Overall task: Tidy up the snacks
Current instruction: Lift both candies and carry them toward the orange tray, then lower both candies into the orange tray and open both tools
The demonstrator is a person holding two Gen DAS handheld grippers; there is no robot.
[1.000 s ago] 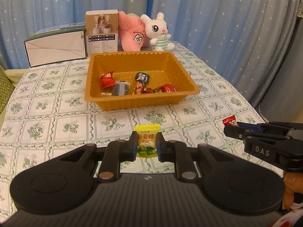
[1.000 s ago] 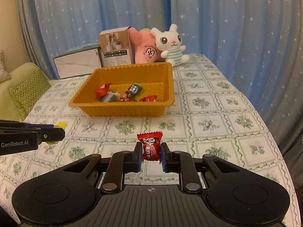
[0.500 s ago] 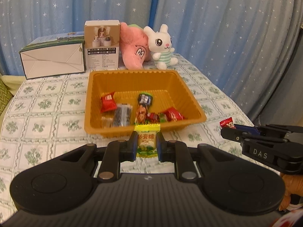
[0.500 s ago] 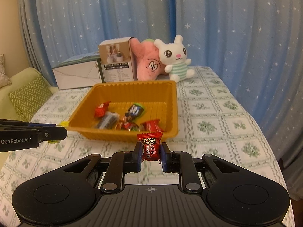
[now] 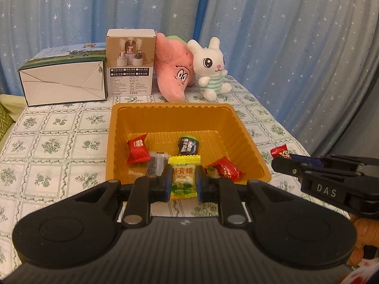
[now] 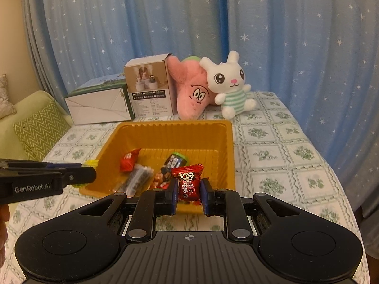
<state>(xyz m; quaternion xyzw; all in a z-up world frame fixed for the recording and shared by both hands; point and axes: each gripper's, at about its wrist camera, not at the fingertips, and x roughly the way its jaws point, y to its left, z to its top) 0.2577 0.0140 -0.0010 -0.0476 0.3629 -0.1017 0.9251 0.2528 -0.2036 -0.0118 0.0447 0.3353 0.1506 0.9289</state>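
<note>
The left gripper (image 5: 182, 179) pinches a yellow candy (image 5: 183, 174) and the right gripper (image 6: 189, 193) pinches a red candy (image 6: 187, 184), each at the lower centre, just over the near rim of the orange tray (image 5: 173, 108) ahead.

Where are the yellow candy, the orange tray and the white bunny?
yellow candy (image 5: 183, 174), left wrist view, middle of its wrapper
orange tray (image 5: 173, 106), left wrist view, far rim
white bunny (image 6: 227, 80), right wrist view, its face

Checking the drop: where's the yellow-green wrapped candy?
The yellow-green wrapped candy is clamped in the left gripper, at the orange plastic tray's near rim.
</note>
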